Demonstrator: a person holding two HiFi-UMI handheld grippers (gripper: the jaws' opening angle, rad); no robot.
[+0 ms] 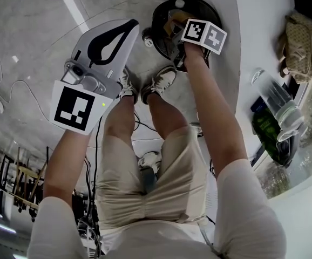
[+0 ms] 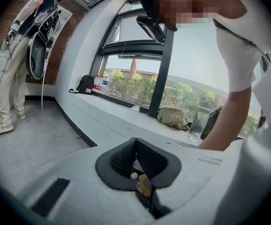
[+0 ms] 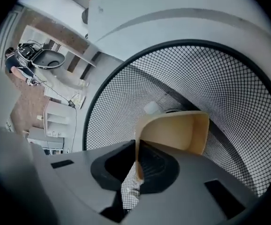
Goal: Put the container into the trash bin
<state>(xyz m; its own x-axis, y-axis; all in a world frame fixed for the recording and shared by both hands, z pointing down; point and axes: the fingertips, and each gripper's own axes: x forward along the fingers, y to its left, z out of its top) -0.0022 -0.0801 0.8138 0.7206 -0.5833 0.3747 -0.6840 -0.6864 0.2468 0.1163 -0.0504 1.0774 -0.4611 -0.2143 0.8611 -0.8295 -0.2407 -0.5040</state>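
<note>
A tan open container (image 3: 173, 132) hangs over the mouth of the black mesh trash bin (image 3: 210, 78). My right gripper (image 3: 138, 161) is shut on the container's thin side wall. In the head view the right gripper (image 1: 182, 31) reaches down over the bin (image 1: 164, 7) on the floor beside the white ledge, with the container (image 1: 175, 23) at its tip. A white object (image 3: 153, 108) lies inside the bin. My left gripper (image 1: 133, 25) hovers left of the bin. Its fingertips meet with nothing between them, as the left gripper view also shows (image 2: 135, 146).
The person's shoes (image 1: 164, 82) stand just before the bin. A white ledge (image 1: 237, 63) on the right carries a beige bag (image 1: 302, 45), a clear bottle (image 1: 277, 104) and a green packet (image 1: 269, 131). Another person (image 2: 18, 55) stands at the far wall. Cables (image 1: 15, 85) lie on the floor.
</note>
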